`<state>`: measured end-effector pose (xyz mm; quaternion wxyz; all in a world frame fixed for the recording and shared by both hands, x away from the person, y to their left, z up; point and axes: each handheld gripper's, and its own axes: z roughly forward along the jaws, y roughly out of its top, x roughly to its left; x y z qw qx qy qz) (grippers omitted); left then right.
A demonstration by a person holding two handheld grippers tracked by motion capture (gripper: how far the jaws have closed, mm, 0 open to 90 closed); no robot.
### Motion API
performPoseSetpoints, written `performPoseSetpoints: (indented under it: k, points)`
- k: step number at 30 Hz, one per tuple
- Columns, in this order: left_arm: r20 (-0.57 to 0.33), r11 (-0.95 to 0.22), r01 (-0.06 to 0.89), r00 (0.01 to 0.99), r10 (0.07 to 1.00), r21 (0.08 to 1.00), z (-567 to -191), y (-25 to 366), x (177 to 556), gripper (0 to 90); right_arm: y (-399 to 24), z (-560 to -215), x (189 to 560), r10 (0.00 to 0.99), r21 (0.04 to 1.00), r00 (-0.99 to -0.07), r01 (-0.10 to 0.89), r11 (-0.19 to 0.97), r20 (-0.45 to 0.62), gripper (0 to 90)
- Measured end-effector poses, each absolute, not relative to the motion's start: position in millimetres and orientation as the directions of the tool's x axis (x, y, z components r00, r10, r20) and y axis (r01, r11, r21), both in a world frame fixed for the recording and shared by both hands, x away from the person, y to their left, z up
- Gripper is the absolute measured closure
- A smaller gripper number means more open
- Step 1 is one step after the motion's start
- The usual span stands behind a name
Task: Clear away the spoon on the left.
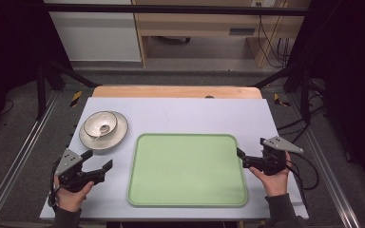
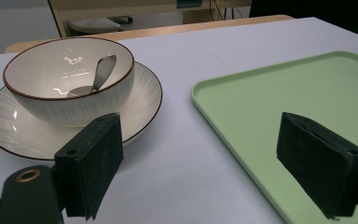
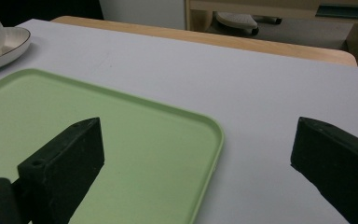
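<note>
The left gripper (image 1: 99, 159) rests at the near left of the table (image 1: 180, 114), its jaws spread wide with nothing between them. Ahead of it stands a white bowl (image 1: 100, 124) on a white plate (image 1: 103, 130); a metal spoon (image 1: 103, 128) lies inside the bowl. In the left gripper view the spoon's handle (image 2: 103, 70) leans against the bowl's inner wall, and its scoop end is partly lost in glare. The near edge of the plate is covered by the left-hand jaw in that view.

The right gripper (image 1: 240, 159) sits at the near right, just beside the right rim of the green tray (image 1: 187, 168). Its jaws are likewise wide open and grip nothing. In the right gripper view, the tray's corner (image 3: 212, 128) lies between the two jaws; the bowl and plate are cut off by the picture's upper left edge.

The tray lies in the middle of the table, bare. Both forearms are cut off at the bottom of the high view.
</note>
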<state>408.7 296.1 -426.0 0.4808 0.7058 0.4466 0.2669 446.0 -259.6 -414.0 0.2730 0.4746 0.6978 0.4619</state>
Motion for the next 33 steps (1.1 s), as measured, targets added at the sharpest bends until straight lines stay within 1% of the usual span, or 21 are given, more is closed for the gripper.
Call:
performPoseSetpoints:
  k: [18,33]
  points:
    - [-0.037,-0.153,0.377,0.452,0.891,0.914,-423,304,413,13.7,-261,-414,445,0.915,0.902,-0.397,0.417,0.116,0.066,3.3]
    - [0.016,-0.2,0.375,0.441,0.897,0.905,-417,310,422,13.6,-260,-413,445,0.917,0.898,-0.392,0.424,0.117,0.066,3.3]
